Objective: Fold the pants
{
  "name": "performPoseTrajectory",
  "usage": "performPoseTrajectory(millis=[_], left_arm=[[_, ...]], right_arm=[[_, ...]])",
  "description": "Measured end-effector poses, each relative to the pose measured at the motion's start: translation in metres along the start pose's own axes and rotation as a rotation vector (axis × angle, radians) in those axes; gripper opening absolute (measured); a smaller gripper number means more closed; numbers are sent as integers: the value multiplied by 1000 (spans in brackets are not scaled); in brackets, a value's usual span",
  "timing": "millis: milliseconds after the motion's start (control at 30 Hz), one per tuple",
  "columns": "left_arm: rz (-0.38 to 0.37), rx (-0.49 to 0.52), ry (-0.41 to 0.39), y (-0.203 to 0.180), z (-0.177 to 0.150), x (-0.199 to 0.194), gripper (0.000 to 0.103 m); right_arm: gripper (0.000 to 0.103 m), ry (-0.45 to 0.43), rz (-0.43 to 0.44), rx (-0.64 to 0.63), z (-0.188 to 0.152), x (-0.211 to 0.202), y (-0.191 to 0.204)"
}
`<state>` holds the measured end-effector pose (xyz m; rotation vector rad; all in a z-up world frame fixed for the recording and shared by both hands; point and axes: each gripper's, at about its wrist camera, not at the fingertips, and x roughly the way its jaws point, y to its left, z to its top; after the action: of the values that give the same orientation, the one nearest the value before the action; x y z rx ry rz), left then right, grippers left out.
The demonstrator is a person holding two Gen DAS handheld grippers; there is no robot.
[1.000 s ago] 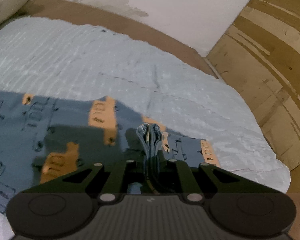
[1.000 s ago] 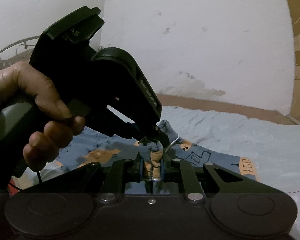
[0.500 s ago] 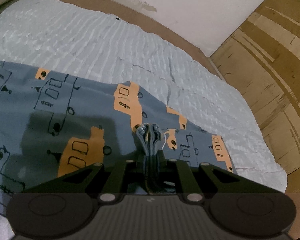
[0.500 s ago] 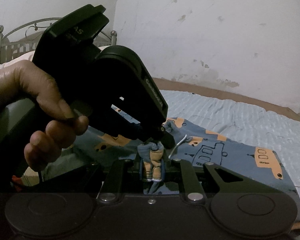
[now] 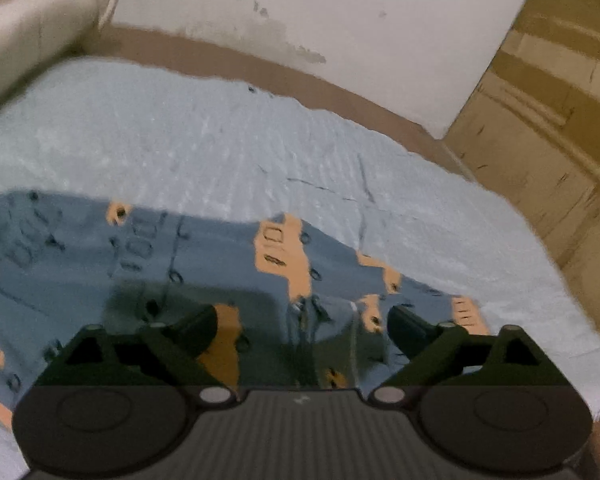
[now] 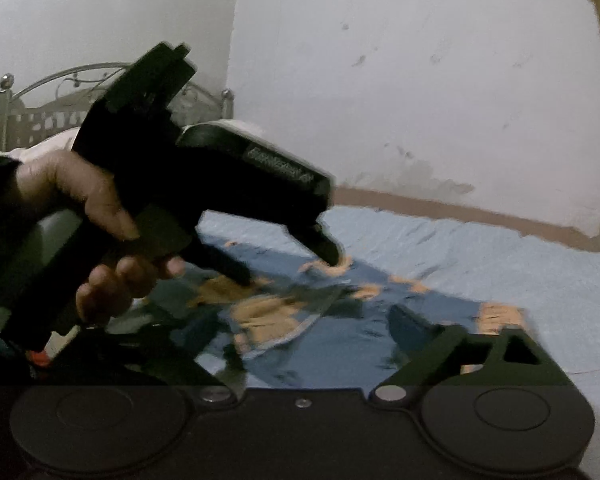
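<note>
Blue pants [image 5: 148,280] printed with orange vehicles lie spread on a bed's pale blue quilted bedspread [image 5: 220,152], a bunched fold of the fabric rising between the two tools. The left gripper [image 5: 302,326] hangs just above the cloth with its jaws spread wide, grasping nothing. The right gripper [image 6: 312,332] is likewise released, its fingers apart over the pants [image 6: 340,320]. The left hand [image 6: 88,224] is wrapped around the left tool's black handle, with a stained white wall [image 6: 420,80] behind.
</note>
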<state>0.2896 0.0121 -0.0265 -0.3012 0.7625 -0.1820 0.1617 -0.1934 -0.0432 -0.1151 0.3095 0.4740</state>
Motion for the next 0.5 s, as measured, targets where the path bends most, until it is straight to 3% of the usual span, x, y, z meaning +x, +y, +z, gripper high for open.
performPoseTrajectory(millis=[133, 267, 333, 400, 500], left_arm=[[115, 92, -14, -12, -8, 14, 97], [170, 166, -42, -16, -19, 20, 100], [177, 174, -55, -15, -22, 21, 101], [176, 164, -61, -9, -22, 21, 102], [183, 133, -64, -2, -17, 23, 102]], right_arm=[[101, 16, -154, -34, -4, -8, -32], [101, 115, -313, -15, -9, 7, -74], [102, 174, -342, -9, -11, 20, -95], [102, 195, -329, 32, -9, 28, -112], [102, 220, -369, -4, -3, 40, -123]])
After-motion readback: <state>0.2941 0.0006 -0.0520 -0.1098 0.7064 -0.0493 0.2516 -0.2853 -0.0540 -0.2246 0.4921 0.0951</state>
